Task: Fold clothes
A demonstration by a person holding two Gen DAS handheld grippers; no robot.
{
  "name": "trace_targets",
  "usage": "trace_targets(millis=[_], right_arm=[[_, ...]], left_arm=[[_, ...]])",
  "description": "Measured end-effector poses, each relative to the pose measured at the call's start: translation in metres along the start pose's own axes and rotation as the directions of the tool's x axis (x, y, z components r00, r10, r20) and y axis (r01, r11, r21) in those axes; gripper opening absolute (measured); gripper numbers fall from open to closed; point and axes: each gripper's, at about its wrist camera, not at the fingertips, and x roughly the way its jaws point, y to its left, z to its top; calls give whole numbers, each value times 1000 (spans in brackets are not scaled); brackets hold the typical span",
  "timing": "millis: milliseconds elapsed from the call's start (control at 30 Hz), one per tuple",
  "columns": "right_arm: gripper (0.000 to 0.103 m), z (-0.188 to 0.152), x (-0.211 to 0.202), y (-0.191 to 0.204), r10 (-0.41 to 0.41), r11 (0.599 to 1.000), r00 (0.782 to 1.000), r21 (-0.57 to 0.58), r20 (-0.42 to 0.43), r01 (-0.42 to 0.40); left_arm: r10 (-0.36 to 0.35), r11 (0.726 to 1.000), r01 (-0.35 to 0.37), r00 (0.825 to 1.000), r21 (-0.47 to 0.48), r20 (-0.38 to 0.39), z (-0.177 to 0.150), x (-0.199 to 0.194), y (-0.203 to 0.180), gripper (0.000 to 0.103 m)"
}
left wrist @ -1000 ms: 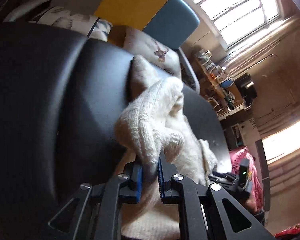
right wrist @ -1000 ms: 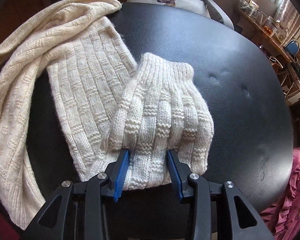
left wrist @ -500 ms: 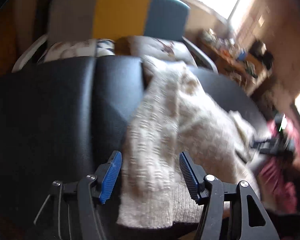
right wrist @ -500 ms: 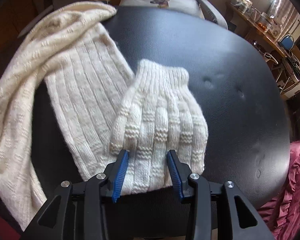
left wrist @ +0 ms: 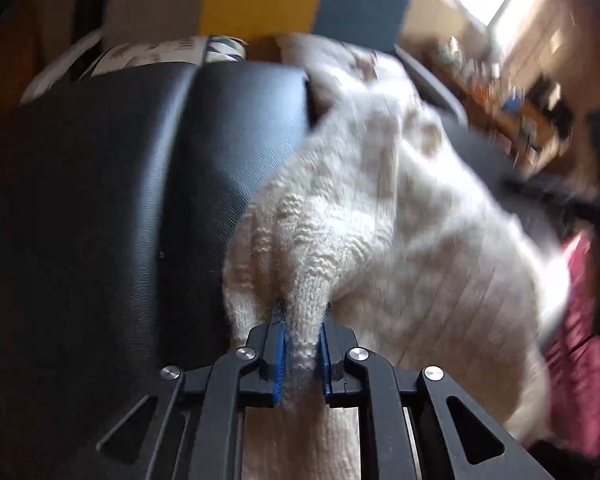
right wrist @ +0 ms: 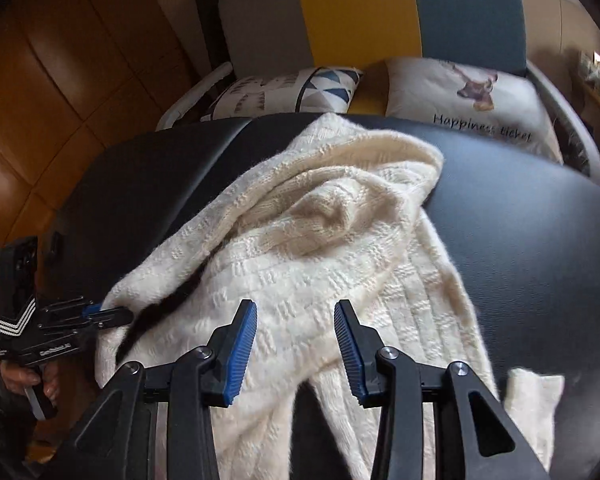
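A cream knitted sweater [left wrist: 380, 220] lies bunched on a black padded surface [left wrist: 100, 200]. My left gripper [left wrist: 302, 352] is shut on a pinched fold of the knit near the sweater's edge. In the right wrist view the same sweater [right wrist: 320, 240] spreads in loose folds, a sleeve trailing toward the camera. My right gripper [right wrist: 295, 320] hovers open just above the knit with nothing between its blue pads. The left gripper [right wrist: 112, 314] shows at the far left, clamped on the sweater's edge, with a person's hand [right wrist: 40, 380] on its handle.
The black padded top [right wrist: 520, 240] has bare room to the right of the sweater. Behind it stand two printed cushions [right wrist: 292, 88] [right wrist: 460, 92] against a grey, yellow and blue seat back [right wrist: 356, 8]. Pink fabric [left wrist: 576, 360] lies off the right edge.
My left gripper let go of the knit, opened wide, then shut again on a fold of it. My right gripper swung away from the folded cuff and stays open over the bunched body.
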Motion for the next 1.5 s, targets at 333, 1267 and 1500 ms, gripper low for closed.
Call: trace_targets(millis=[333, 1267, 1500], right_arm=[[41, 20, 81, -6, 66, 997, 997, 45, -44, -64], [41, 33, 39, 160, 98, 943, 994, -316, -49, -109], [41, 27, 98, 187, 11, 940, 988, -334, -155, -63]], left_arm=[[-214, 895, 279, 953, -349, 213, 14, -79, 120, 12], [49, 843, -33, 999, -537, 16, -93, -131, 218, 72], [165, 872, -119, 985, -475, 56, -103, -112, 195, 20]])
